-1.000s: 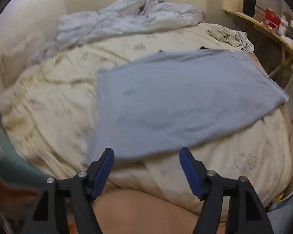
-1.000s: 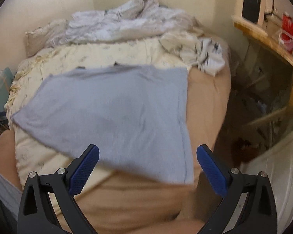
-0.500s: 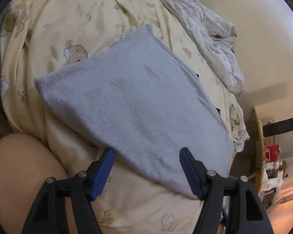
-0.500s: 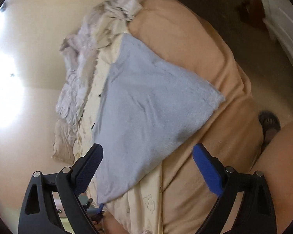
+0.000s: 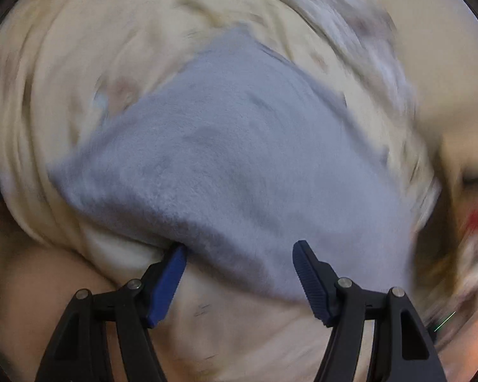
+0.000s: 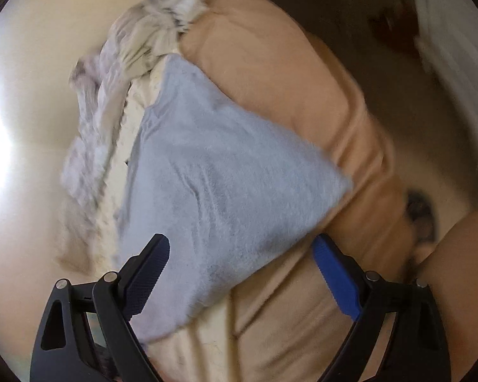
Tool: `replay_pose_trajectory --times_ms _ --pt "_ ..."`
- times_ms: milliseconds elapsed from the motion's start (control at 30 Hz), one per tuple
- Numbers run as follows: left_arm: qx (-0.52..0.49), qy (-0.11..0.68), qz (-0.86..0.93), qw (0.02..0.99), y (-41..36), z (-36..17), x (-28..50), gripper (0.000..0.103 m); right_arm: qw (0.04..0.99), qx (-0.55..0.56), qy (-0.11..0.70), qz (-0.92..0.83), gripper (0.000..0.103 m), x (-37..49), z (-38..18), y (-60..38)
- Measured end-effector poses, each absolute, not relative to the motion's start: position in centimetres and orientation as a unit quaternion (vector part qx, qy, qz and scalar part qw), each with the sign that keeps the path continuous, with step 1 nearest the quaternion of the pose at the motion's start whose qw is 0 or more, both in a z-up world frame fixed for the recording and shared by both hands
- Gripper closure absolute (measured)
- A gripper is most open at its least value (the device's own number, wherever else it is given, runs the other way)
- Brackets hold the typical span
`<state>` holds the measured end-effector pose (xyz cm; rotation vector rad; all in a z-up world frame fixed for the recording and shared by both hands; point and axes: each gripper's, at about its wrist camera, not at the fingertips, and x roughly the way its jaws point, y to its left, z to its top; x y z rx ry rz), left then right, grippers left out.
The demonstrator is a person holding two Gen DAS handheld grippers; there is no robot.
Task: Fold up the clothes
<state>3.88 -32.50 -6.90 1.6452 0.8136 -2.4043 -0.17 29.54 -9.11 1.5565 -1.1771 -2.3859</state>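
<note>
1. Cream quilt [image 5: 63, 102], printed with faint figures, covers most of the bed under your left-hand camera; it is the largest thing in view and serves as the bedding on which the towel lies.
2. Tan sheet [image 6: 286, 73] takes up the far side of the bed in your right-hand camera, running along one edge of the towel and touching it.
3. Blue-grey towel [image 5: 239, 165], the item to be folded, lies spread flat in a rough rectangle, partly on the cream quilt and partly on the tan sheet. Its nap shows darker patches. Both views are blurred by motion, so its far corners are soft.
4. Pale grey bedding [image 5: 350, 31], rumpled, is bunched beyond the towel's far edge, against the wall.
5. Crumpled light garment [image 6: 162, 22] with dark marks lies past the towel's far corner, where quilt and sheet meet.
6. Your right gripper [image 6: 242, 254] straddles the towel's near edge. Its jaws stand wide and have just been closing a little; one finger lies over the towel, the other on the tan sheet just beside the towel's edge. The pads do not press on the cloth.
7. Your left gripper [image 5: 239, 251] sits at the towel's other near edge. Its jaws stand apart, one finger tucked under the towel's edge, the other above the cloth; nothing is pinched.
</note>
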Motion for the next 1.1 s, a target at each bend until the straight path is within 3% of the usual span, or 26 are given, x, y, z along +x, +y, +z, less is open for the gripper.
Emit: replay_pose_trajectory --times_ms 100,233,400,533,600,667,1000,1100 --pt "0.562 0.017 -0.826 0.023 -28.9 -4.0 4.0 0.033 0.056 0.514 -0.244 -0.821 0.009 -1.3 -5.4 28.8" --pt "0.502 -0.301 -0.810 -0.024 -24.1 -4.1 5.3 0.033 0.107 0.509 0.072 -0.851 0.009 -1.7 -2.6 24.2" --pt "0.407 -0.522 -0.745 -0.085 -21.5 -6.9 7.0 0.033 0.148 0.411 0.430 -0.790 0.009 1.9 -4.7 18.4" --pt "0.362 -0.598 -0.704 -0.126 -21.6 -9.1 8.4 0.033 0.202 0.339 0.569 -0.722 0.009 5.4 -7.6 15.5" --pt "0.354 -0.614 -0.691 -0.143 -21.5 -9.8 8.7 0.033 0.230 0.326 0.585 -0.706 0.013 6.2 -8.3 14.4" --pt "0.351 -0.618 -0.686 -0.154 -21.6 -10.2 8.9 0.033 0.243 0.313 0.603 -0.693 0.023 7.0 -9.1 13.7" --pt "0.336 -0.621 -0.696 -0.131 -21.3 -12.3 7.8 0.033 0.206 0.251 0.680 -0.658 0.023 8.3 -13.4 12.3" --pt "0.329 -0.618 -0.703 -0.122 -21.3 -12.8 7.3 0.026 0.181 0.257 0.679 -0.664 0.023 7.4 -14.1 12.3"
